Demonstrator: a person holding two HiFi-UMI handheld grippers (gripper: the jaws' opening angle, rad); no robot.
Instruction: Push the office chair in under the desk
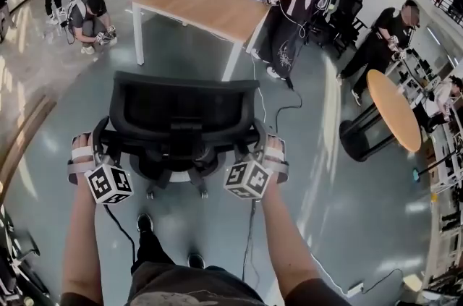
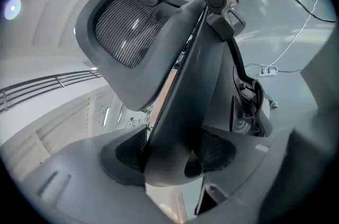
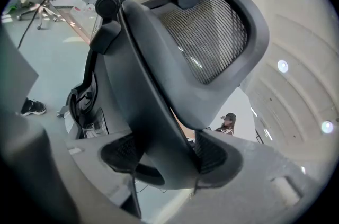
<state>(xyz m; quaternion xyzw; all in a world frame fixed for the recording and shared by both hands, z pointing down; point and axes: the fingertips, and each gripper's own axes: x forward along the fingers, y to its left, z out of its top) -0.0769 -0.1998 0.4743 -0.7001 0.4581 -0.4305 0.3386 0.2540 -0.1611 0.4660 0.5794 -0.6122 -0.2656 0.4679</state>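
**Office chair [image 1: 181, 134] gripped at both sides, short of the desk [image 1: 206, 4]**

The office chair stands on the grey floor [image 1: 340, 210] directly ahead of the person, with its black mesh backrest [image 1: 181, 103] turned toward them. It is well apart from the desk, which has a wooden tabletop on white legs and stands further ahead. Bare floor lies between the two.

The left gripper [image 2: 169, 157] is on the left edge of the backrest frame. Its jaws are pinching the frame, with both pads pressed on it. The right gripper [image 3: 167, 157] is on the right edge in the same way, and its jaws are also pinching the frame. Both grippers sit level with each other, low on the backrest.

A standing person [image 1: 293, 1] is at the tabletop's far right corner. A round table [image 1: 394, 109] stands well off to the right.
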